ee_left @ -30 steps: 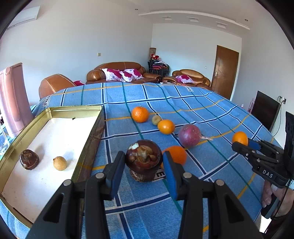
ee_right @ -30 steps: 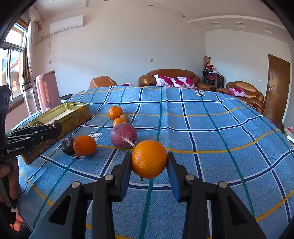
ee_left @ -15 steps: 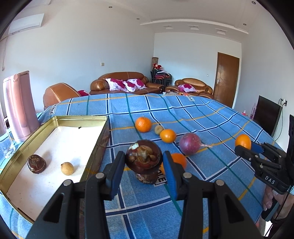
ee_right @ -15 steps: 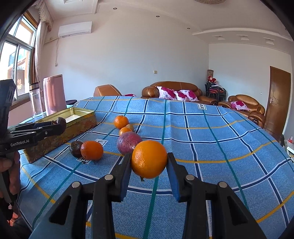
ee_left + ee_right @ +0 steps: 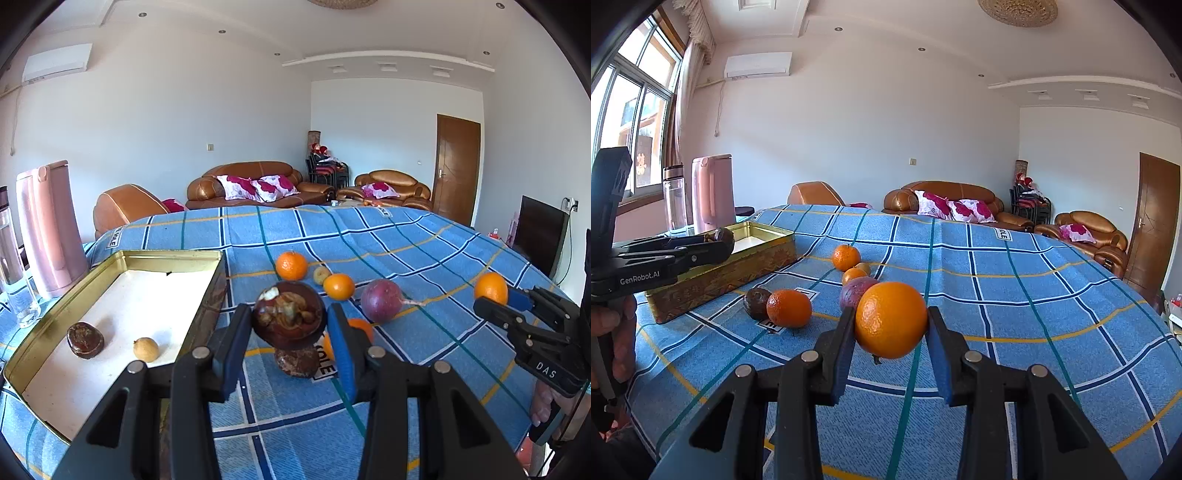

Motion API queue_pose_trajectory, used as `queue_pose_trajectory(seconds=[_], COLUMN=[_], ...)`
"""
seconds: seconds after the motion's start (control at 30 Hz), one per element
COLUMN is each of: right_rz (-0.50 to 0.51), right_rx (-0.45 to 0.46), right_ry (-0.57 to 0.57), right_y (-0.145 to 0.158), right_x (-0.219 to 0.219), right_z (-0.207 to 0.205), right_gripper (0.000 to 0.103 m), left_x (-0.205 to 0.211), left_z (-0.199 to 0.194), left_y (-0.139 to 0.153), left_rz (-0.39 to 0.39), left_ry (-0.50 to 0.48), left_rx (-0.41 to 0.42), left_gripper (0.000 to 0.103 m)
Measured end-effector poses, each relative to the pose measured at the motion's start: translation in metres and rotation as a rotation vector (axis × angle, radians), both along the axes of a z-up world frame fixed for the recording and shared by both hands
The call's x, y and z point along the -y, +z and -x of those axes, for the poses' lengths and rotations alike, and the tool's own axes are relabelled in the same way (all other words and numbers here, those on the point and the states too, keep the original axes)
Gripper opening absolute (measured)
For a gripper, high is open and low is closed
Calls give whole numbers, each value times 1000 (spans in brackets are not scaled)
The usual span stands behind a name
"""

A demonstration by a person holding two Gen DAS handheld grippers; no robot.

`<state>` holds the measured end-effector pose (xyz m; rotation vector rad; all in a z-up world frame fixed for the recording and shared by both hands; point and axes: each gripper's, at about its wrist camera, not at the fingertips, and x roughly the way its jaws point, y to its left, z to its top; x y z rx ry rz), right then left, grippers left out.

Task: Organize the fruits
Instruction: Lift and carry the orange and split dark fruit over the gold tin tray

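Note:
My left gripper (image 5: 290,325) is shut on a dark brown mangosteen (image 5: 288,317), held above the blue checked cloth just right of the gold tin tray (image 5: 48,325). The tray holds a dark brown fruit (image 5: 85,340) and a small tan fruit (image 5: 146,349). My right gripper (image 5: 891,325) is shut on an orange (image 5: 891,319), lifted above the cloth; it shows in the left wrist view (image 5: 491,288) too. On the cloth lie another mangosteen (image 5: 757,303), tangerines (image 5: 789,308), a purple passion fruit (image 5: 381,301) and a small green-yellow fruit (image 5: 321,274).
A pink kettle (image 5: 50,229) and a clear bottle (image 5: 675,201) stand left of the tray. The table edge lies close on the right, with a dark screen (image 5: 541,236) beyond. Sofas (image 5: 258,186) stand past the far edge.
Both grippers have risen with their fruits, so the table sits lower in both views. The left gripper and mangosteen now stand higher beside the tray.

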<state>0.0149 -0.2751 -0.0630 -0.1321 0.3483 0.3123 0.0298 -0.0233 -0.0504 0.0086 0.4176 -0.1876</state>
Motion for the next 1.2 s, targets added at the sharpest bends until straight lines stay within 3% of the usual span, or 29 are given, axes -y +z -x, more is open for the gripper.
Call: queue_pose_trajectory(seconds=[0.53, 1.2], right_rz=[-9, -49], right_rx=[81, 122], right_ry=[27, 41], right_y=[3, 19], right_x=[0, -1], right_z=[15, 24], right_gripper=[39, 39], left_x=[0, 3], left_z=[15, 23], left_y=[5, 8], left_rz=[-9, -16], left_ry=[10, 30], left_rx=[95, 124], left_gripper=[44, 44])
